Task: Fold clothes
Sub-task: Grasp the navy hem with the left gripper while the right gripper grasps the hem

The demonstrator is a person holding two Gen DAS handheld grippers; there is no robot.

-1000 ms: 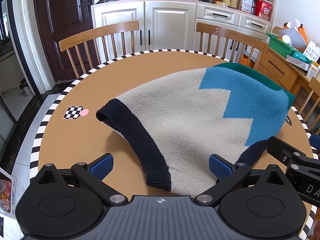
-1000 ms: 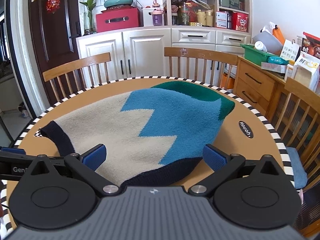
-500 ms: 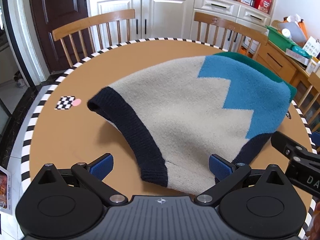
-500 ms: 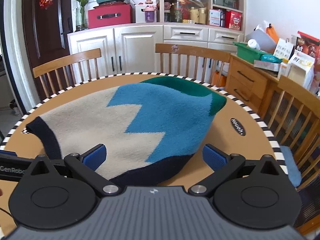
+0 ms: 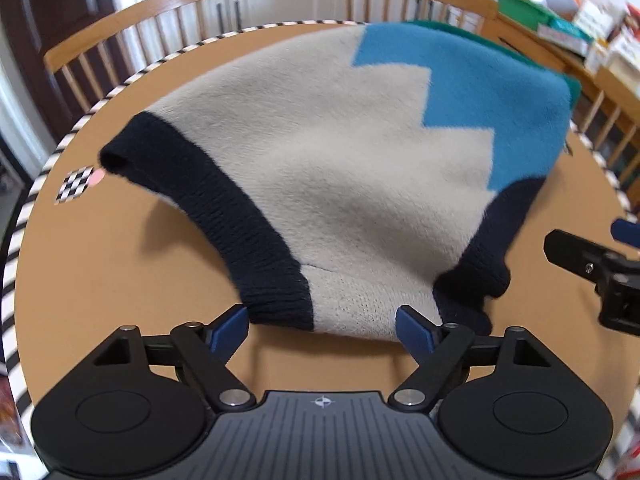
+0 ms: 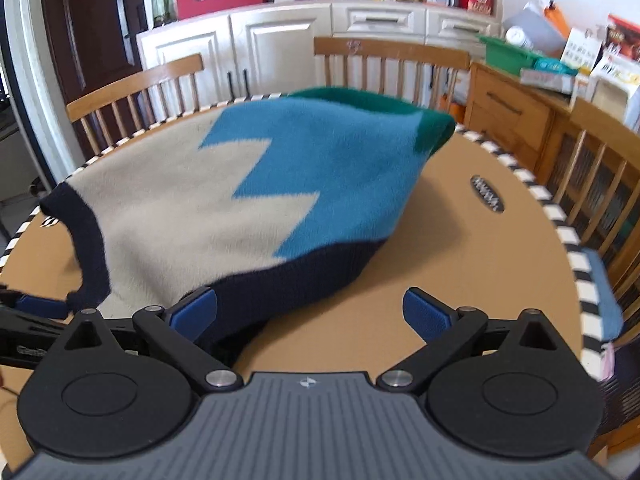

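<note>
Since half a second ago you've brought both grippers in closer, so the sweater (image 5: 320,168) fills far more of each frame. It lies bunched on the round brown table (image 5: 120,272): cream body, blue zigzag panel at upper right, green edge behind, and a ribbed navy hem running down to the lower centre. Your left gripper (image 5: 322,330) is spread wide, its fingers straddling the near hem. Your right gripper (image 6: 310,310) is also spread, its left finger (image 6: 194,312) just beside the navy band.
</note>
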